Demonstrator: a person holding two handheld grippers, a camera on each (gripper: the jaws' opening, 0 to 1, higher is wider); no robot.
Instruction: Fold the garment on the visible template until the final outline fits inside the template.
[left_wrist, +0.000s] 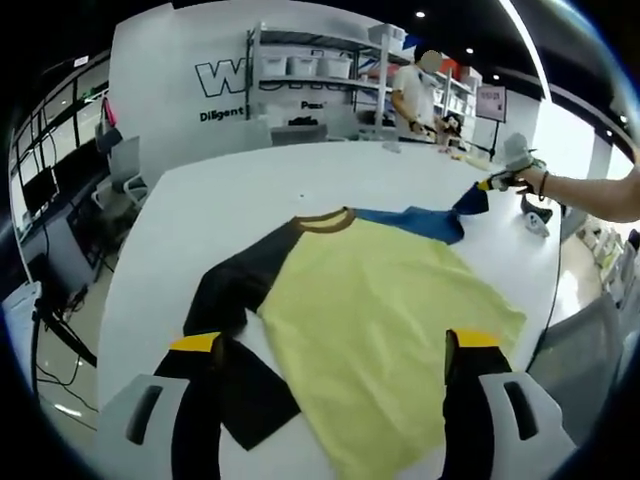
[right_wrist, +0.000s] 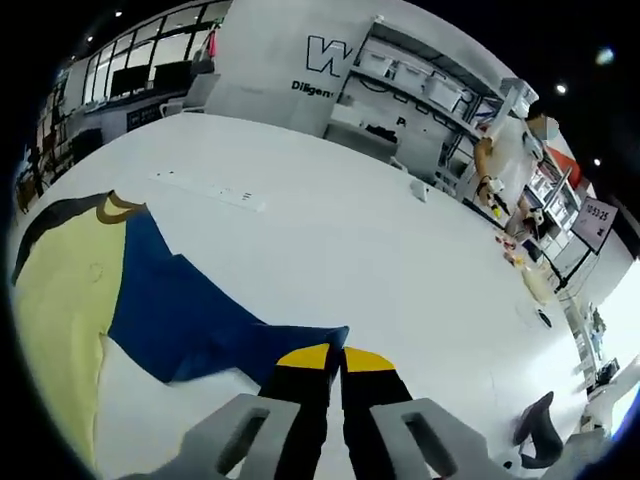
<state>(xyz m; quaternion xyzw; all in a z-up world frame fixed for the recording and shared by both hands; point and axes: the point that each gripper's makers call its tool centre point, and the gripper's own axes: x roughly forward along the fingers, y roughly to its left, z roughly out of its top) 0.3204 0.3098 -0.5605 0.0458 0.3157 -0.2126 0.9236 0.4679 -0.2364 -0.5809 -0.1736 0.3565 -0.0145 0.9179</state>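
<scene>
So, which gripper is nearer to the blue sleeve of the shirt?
The right gripper: its jaws are closed on the cuff of the blue sleeve. The left gripper is open near the yellow hem, far from that sleeve.

The left gripper view looks forward from above the near edge of the white table (left_wrist: 200, 200), tilted down over its own jaws; the garment (left_wrist: 380, 300) occupies the lower centre of the frame at close range. The right gripper view sits low and very close to the table, its jaws at bottom centre, facing across the tabletop toward the shelving (right_wrist: 420, 90) at upper right. Both views share the garment's blue sleeve (right_wrist: 190, 310), the table and the shelving.
</scene>
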